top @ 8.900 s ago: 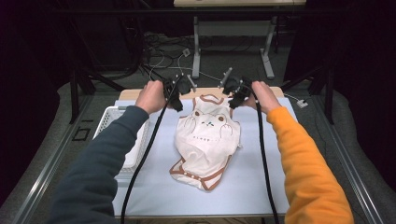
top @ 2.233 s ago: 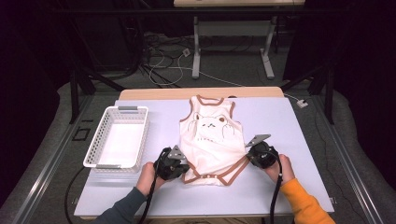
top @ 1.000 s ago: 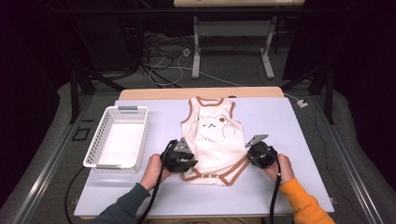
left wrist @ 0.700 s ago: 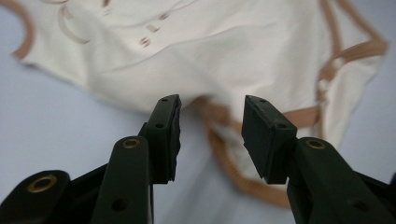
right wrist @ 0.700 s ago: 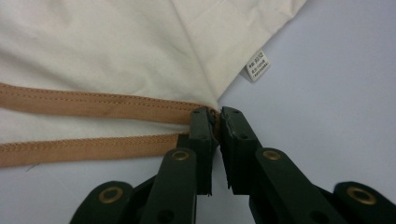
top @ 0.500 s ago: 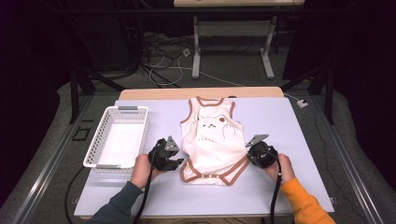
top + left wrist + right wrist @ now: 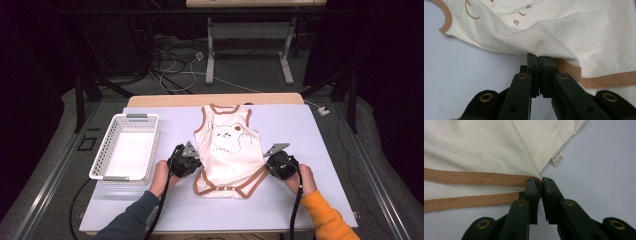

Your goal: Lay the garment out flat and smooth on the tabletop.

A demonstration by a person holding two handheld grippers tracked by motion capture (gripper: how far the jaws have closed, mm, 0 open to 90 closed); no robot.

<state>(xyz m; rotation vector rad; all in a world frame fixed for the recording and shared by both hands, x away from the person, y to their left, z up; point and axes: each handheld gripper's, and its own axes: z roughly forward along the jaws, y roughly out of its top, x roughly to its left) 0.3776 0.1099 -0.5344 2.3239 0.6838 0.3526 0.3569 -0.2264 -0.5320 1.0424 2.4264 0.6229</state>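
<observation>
Evidently both grippers pinch the baby bodysuit (image 7: 230, 152) at its lower sides to fold or lift it evenly — the left gripper (image 7: 539, 58), jaws just closed, bites the cream side edge, the right gripper (image 7: 539, 181) clamps the brown-trimmed leg corner. It lies flat mid-table between them, beside the white basket (image 7: 107, 150).

left gripper (image 7: 192, 161): near-left, jaws just closing, now pinched together on cloth, pointing right | right gripper (image 7: 270, 163): near-right, jaws clamped on cloth, pointing left | left hand (image 7: 161, 176): behind its gripper, forearm from near edge | right hand (image 7: 304, 178): same, mirrored
</observation>
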